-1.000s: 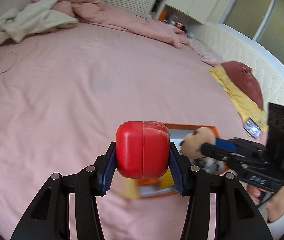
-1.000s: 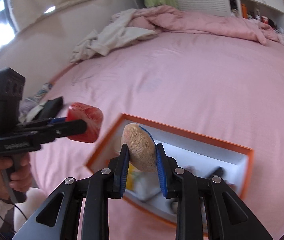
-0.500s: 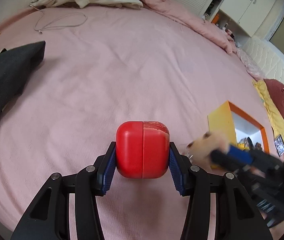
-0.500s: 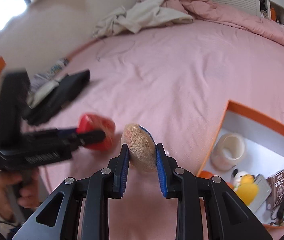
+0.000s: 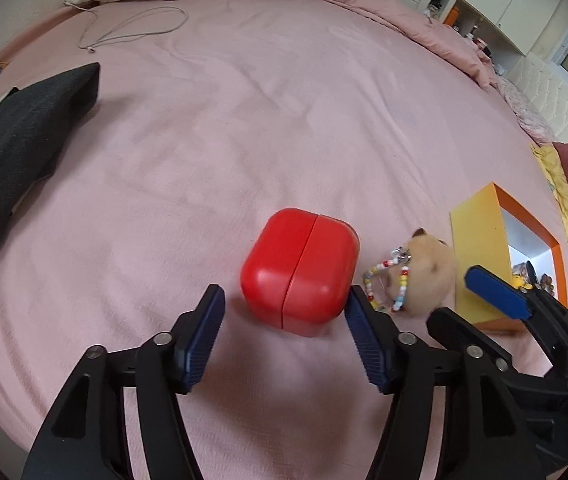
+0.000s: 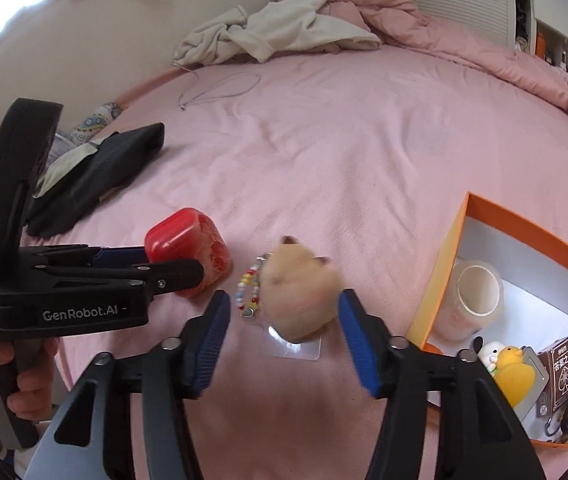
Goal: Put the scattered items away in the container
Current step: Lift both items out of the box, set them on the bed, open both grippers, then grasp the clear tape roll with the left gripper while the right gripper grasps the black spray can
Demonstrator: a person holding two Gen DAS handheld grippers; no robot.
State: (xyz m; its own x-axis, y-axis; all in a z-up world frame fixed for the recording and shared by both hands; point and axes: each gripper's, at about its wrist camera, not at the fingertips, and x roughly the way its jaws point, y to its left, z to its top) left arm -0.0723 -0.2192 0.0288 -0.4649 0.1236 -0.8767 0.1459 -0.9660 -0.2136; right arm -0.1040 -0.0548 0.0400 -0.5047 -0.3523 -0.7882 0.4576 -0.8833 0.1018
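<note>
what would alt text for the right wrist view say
The open right gripper frames a tan plush hamster keychain with a beaded strap lying on a pink bedsheet. An orange-rimmed white box of trinkets sits right; the left gripper is beside a red rounded case.

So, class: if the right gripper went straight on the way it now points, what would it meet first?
Probably the plush toy, lying on the pink bedsheet just ahead of the open right gripper; depth is hard to judge.
</note>
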